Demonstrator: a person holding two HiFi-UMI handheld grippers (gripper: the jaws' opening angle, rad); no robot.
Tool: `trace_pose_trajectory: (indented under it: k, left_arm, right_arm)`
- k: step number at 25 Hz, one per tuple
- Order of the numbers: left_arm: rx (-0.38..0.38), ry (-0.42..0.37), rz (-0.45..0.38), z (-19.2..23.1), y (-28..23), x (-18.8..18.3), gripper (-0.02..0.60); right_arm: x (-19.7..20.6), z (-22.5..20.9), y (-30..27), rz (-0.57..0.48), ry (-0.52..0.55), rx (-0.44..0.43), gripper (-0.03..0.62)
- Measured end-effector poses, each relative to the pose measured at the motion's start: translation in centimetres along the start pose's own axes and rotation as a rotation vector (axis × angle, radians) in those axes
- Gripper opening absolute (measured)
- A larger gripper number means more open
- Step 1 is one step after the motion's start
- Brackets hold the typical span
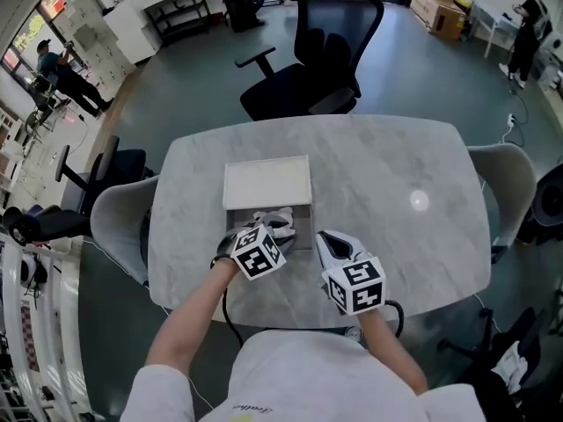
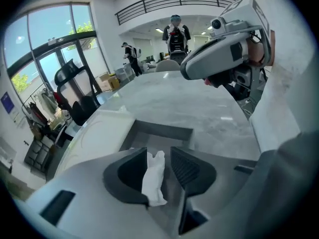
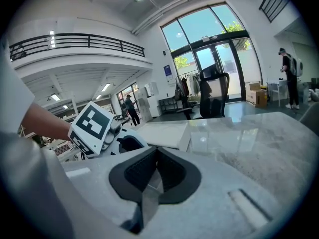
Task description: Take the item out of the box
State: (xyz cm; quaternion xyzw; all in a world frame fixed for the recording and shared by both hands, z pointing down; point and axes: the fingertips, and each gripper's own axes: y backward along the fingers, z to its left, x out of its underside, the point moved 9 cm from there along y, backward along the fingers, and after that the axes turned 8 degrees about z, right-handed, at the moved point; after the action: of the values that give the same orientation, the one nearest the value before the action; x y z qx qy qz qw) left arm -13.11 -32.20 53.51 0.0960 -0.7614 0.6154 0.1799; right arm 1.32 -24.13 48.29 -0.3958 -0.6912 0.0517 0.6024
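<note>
The left tongs (image 2: 158,154) are open. A small white crumpled thing (image 2: 153,178) stands up between them. It leans on one side of the tongs, and the other side does not touch it, so nothing is squeezing it. I think this is the item to take out. It sits at the near end of the box (image 2: 164,131). I cannot tell if it rests on the box floor or on the tongs.

The box lies flat on the bench (image 1: 396,174). Its white cover (image 2: 97,133) is off to one side, so the grey inside shows and the tongs can reach in.

The right tongs (image 3: 157,157) are closed with nothing in them. They wait just beside the box, near the left tongs, maybe to keep the box from sliding.

The left tongs must close on the white thing before lifting. It looks soft and light, so it could slip or tip over
</note>
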Motion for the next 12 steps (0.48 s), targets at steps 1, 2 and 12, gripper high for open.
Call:
trace_pose_trajectory:
  k: [1,2,12]
  left_arm:
    - [0.008,-0.025,0.010,0.1,-0.3,-0.1,0.129]
    - [0.016,-0.050,0.021,0.1,-0.6,-0.2,0.133]
    - [0.051,-0.222,0.101,-0.2,-3.5,-0.9,0.178]
  right_arm:
    - [0.1,-0.1,-0.1,0.003,-0.008,0.006,0.005]
    - [0.2,-0.2,-0.2,0.005,-0.015,0.011,0.005]
    - [0.3,-1.3,-0.6,0.005,-0.058,0.049,0.005]
